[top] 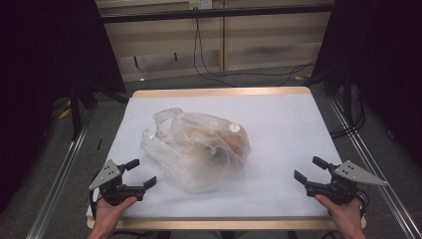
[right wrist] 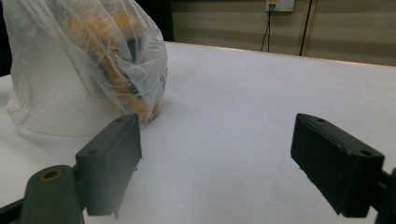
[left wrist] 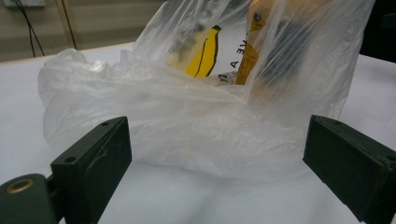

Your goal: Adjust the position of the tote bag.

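Left claw (top: 141, 174) sits spread wide at the near left of the tabletop (top: 278, 124), pinching nothing. Right claw (top: 309, 170) is spread wide too, at the near right, with nothing in it. Both claws have flat, black, blocky jaws. Between them, in the middle of the white tabletop, lies a thin, see-through plastic bag (top: 196, 148). It is crinkly and lumpy, with orange and dark things inside. Its long side runs from far left to near right, with the crumpled loose end at the far left.

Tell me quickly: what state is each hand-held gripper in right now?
Left hand-held gripper: open, holding nothing, close to the plastic bag.
Right hand-held gripper: open, holding nothing.
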### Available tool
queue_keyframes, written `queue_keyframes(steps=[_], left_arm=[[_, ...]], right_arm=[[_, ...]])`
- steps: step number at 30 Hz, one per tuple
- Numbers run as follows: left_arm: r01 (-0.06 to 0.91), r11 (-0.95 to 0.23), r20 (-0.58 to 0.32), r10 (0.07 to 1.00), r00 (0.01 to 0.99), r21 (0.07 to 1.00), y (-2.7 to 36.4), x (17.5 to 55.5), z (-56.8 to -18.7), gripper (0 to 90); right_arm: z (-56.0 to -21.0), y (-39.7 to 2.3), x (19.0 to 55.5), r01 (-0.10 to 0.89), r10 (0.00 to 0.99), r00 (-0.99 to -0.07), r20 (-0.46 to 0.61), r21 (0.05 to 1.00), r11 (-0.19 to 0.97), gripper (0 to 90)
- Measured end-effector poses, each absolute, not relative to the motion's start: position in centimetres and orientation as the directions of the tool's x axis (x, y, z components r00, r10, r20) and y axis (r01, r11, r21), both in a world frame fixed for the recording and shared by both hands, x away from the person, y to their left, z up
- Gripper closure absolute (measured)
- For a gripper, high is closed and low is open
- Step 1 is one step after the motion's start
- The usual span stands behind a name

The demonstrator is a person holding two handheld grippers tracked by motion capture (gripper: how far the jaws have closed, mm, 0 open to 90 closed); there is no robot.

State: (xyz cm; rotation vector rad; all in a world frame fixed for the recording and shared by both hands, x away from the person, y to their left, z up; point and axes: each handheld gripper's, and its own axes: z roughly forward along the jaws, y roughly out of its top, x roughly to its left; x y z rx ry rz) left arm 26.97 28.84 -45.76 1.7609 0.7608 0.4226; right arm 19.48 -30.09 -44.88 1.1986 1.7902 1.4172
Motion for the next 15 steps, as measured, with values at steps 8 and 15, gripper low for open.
queue_keyframes(steps=[8, 15], left_arm=[[0.301, -0.188, -0.101, 0.671, 0.735, 0.935, 29.02, 27.34, -45.94, 11.8], [0.319, -0.180, -0.128, 0.656, 0.744, 0.931, 28.96, 27.34, -45.85, 16.4]], right_arm=[[-45.07, -29.86, 19.95, 0.337, 0.878, -0.467, 0.102, 0.939, 0.070, 19.2], [-45.10, -29.86, 20.14, 0.363, 0.871, -0.481, 0.101, 0.927, 0.093, 24.7]])
